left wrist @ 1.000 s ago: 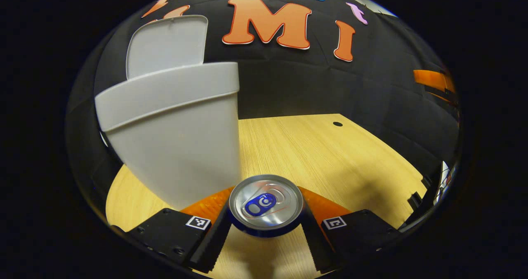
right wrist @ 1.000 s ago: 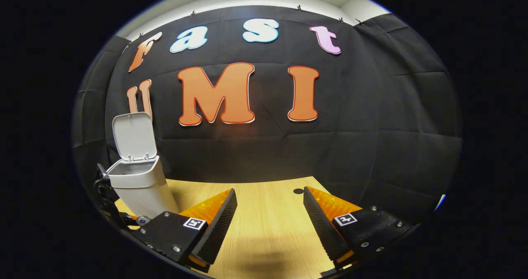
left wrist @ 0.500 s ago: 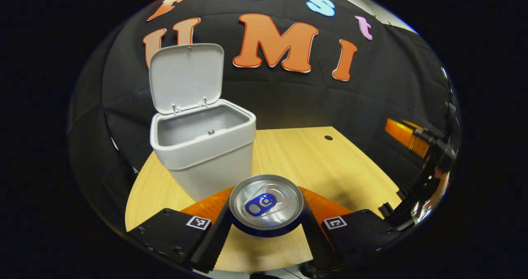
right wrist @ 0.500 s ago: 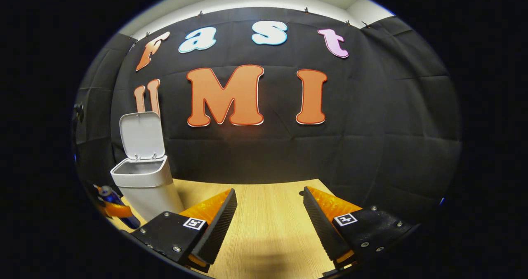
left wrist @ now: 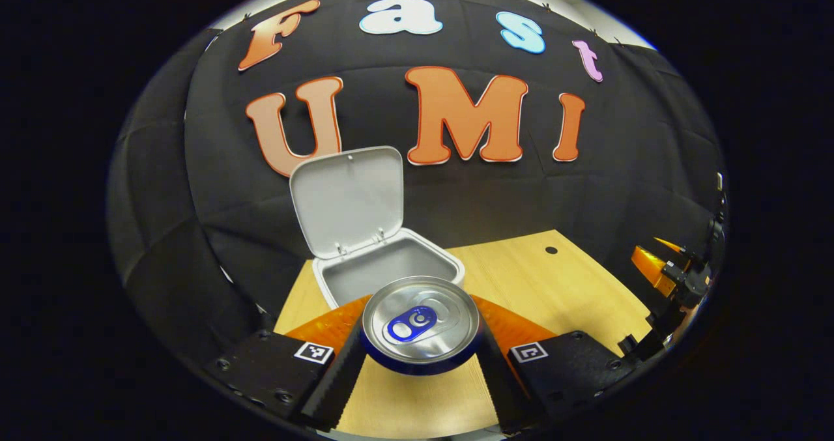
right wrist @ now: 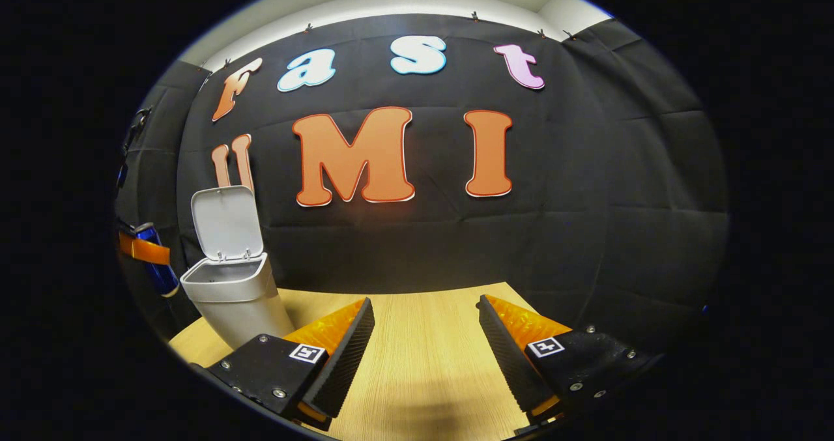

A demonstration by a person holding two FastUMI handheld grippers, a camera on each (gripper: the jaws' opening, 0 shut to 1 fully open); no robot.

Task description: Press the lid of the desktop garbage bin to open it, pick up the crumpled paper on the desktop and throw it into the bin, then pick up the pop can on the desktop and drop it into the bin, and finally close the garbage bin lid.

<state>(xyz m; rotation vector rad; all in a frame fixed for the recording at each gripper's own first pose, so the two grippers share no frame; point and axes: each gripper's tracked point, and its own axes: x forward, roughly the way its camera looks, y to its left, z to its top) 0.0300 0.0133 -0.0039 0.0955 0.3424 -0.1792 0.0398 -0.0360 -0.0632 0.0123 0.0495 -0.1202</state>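
Pop can (left wrist: pixel 420 324) clamped upright between both fingers of left gripper (left wrist: pixel 420 356), silver top with blue tab facing camera, held in the air in front of and above garbage bin (left wrist: pixel 391 275). Bin standing on wooden desktop (left wrist: pixel 554 291) with lid (left wrist: pixel 347 200) raised upright at the rear, hinged along the back rim; interior grey, contents not discernible. In right gripper view, same can (right wrist: pixel 156 258) visible at far left, gripped by the other tool, up beside the bin (right wrist: pixel 234 294) at about lid (right wrist: pixel 227 223) level. Right gripper (right wrist: pixel 427 343) spread wide, nothing between the fingers, hovering over bare desktop (right wrist: pixel 423 363) well apart from the bin. In left gripper view, right gripper (left wrist: pixel 671 275) seen at far right edge. Small dark hole (left wrist: pixel 551 250) in desktop near back edge.
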